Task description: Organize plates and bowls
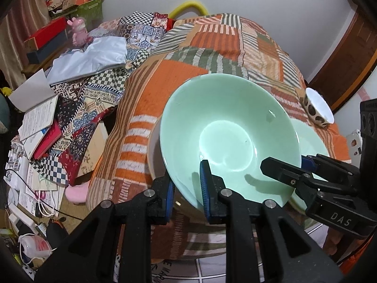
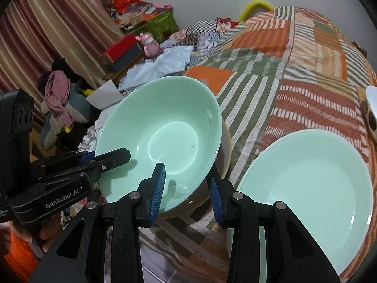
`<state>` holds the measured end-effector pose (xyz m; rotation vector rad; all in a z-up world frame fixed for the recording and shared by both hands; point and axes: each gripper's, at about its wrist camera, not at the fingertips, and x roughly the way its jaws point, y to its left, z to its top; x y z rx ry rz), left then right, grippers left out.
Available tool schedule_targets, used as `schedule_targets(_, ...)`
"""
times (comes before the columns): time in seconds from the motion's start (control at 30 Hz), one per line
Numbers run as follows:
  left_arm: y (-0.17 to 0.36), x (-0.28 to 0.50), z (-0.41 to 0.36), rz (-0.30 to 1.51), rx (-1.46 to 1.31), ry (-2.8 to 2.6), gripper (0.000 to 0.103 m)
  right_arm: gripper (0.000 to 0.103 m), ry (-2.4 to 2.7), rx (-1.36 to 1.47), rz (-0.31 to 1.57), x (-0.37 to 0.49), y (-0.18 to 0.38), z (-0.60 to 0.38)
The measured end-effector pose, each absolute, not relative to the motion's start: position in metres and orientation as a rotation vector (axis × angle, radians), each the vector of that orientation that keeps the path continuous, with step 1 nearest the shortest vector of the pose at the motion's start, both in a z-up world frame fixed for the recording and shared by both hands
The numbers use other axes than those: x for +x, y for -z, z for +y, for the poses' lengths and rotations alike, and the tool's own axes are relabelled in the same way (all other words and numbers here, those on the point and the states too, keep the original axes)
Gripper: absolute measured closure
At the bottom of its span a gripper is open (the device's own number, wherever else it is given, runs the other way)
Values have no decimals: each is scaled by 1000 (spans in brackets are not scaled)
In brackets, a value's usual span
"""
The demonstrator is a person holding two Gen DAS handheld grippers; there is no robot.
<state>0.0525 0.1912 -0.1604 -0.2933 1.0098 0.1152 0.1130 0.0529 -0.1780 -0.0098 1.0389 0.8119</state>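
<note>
A pale green bowl (image 1: 226, 132) (image 2: 165, 132) hangs tilted over a tan bowl (image 1: 154, 155) (image 2: 225, 158) on the patchwork-covered table. My left gripper (image 1: 187, 192) (image 2: 103, 158) is shut on its near rim, one pad inside and one outside. On the opposite side, my right gripper (image 2: 186, 193) (image 1: 294, 165) is shut on the same rim. A green plate (image 2: 306, 188) (image 1: 311, 139) lies flat to the right. Behind the plate, a small spotted bowl (image 1: 318, 108) (image 2: 371, 115) rests on its side.
The striped patchwork cloth (image 1: 212, 37) covers the table up to the wall. Books, papers and cables (image 1: 37, 127) litter the lower surface at left, beside a pink figurine (image 1: 79, 31) and boxes. A person's hand and orange sleeve (image 2: 21, 247) show at lower left.
</note>
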Motion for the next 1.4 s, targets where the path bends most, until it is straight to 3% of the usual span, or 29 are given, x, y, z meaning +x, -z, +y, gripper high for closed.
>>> schedule_targets(1.03,174,63,189,1066,-240,-157,83,69,-818,-39,977,113,165,34)
schedule_targets(1.2,164,64,183,1094,-198,-159,76,69,-817,-12,966,116,161,21)
schedule_targets(1.27,156,63,180,1090,-171,-167,63,69,-818,3,957,118,158,16)
schedule_targets(1.4,136,59,177,1042,-161,-182,57,69,-814,32,932,122,150,2)
